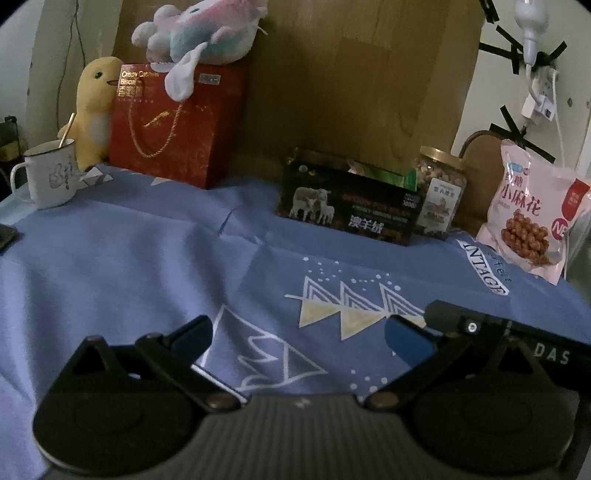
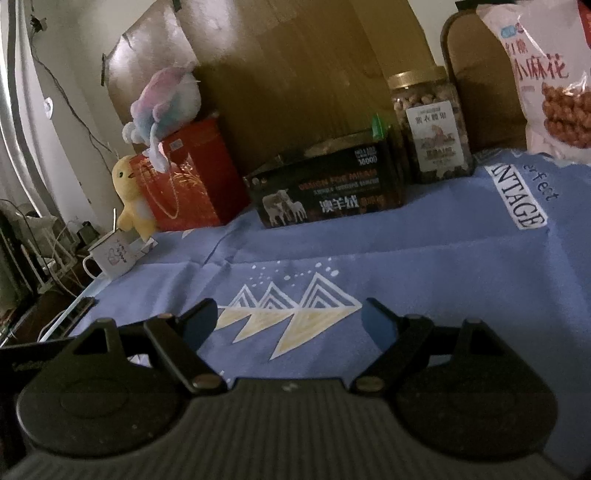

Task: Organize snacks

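A black box with sheep on it [image 1: 347, 199] [image 2: 325, 192] stands at the back of the blue cloth. A clear jar of nuts with a gold lid [image 1: 439, 192] [image 2: 430, 129] stands right of it. A pink snack bag [image 1: 532, 210] [image 2: 546, 81] leans at the far right. A red biscuit gift bag [image 1: 173, 125] [image 2: 188, 177] stands at the back left. My left gripper [image 1: 299, 339] is open and empty above the cloth. My right gripper [image 2: 290, 321] is open and empty too; part of it [image 1: 517, 332] shows at the right of the left wrist view.
A yellow chick plush [image 1: 92, 107] [image 2: 131, 192] leans by the red bag, and a pastel plush [image 1: 199, 33] [image 2: 162, 103] lies on top of it. A white mug with a spoon [image 1: 48, 173] [image 2: 110, 258] stands at the left edge. A large cardboard sheet [image 1: 351, 81] backs the table.
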Action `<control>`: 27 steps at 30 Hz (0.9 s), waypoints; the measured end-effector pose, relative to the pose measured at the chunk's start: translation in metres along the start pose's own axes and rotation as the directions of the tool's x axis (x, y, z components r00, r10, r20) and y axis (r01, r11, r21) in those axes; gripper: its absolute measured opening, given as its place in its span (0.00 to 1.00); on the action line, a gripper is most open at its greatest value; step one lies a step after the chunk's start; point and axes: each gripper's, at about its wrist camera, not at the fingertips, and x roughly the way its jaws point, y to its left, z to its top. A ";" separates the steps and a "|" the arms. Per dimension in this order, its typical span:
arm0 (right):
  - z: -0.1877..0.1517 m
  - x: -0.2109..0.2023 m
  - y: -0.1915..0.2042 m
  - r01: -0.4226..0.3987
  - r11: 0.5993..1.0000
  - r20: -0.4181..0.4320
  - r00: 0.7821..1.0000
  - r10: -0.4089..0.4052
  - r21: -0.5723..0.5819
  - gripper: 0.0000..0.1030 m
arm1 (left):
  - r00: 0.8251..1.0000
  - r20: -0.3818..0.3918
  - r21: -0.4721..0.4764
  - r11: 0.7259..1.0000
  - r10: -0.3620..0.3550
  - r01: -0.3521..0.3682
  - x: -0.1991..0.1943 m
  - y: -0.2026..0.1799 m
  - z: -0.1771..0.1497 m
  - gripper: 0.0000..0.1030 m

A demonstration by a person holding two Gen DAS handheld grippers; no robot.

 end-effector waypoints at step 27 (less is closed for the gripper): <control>-0.001 -0.040 0.000 0.085 0.996 0.067 0.994 -0.088 0.040 0.85 | 0.976 0.059 0.204 0.954 0.211 -0.219 0.009 -0.031 -0.001 1.00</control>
